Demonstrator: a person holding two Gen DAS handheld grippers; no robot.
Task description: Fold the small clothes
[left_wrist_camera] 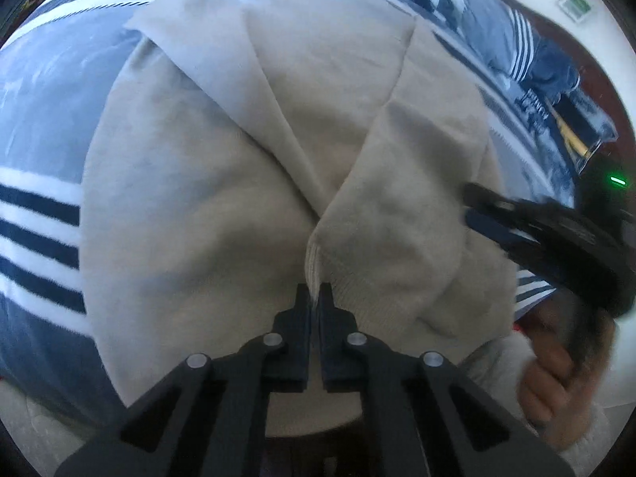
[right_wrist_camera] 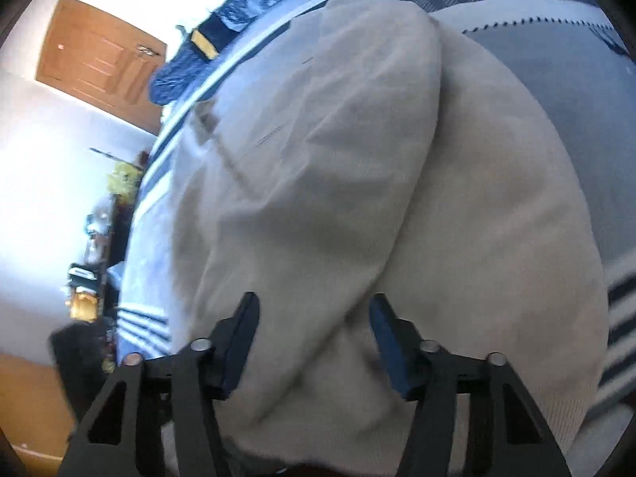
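Two grippers over one beige garment (left_wrist_camera: 222, 183). Left gripper (left_wrist_camera: 315, 292) clamped on its ribbed cuff (left_wrist_camera: 314, 266); right gripper (right_wrist_camera: 314, 310) spread above the cloth, pads clear. Garment lies bunched on striped bedding (left_wrist_camera: 39, 214). Door (right_wrist_camera: 99, 63) beyond.

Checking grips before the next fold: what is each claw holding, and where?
Left claw pinches the beige sweater at its ribbed edge. Right claw is open, holding nothing.

Daylight, bright, cool cast. Wall (right_wrist_camera: 51, 151) blown out to white glare in right wrist view. Soft shadows in beige garment (left_wrist_camera: 222, 198) folds. Motion blur on right gripper (left_wrist_camera: 469, 206) and hand (left_wrist_camera: 556, 373). Strong fisheye curvature, dark vignette at corners.
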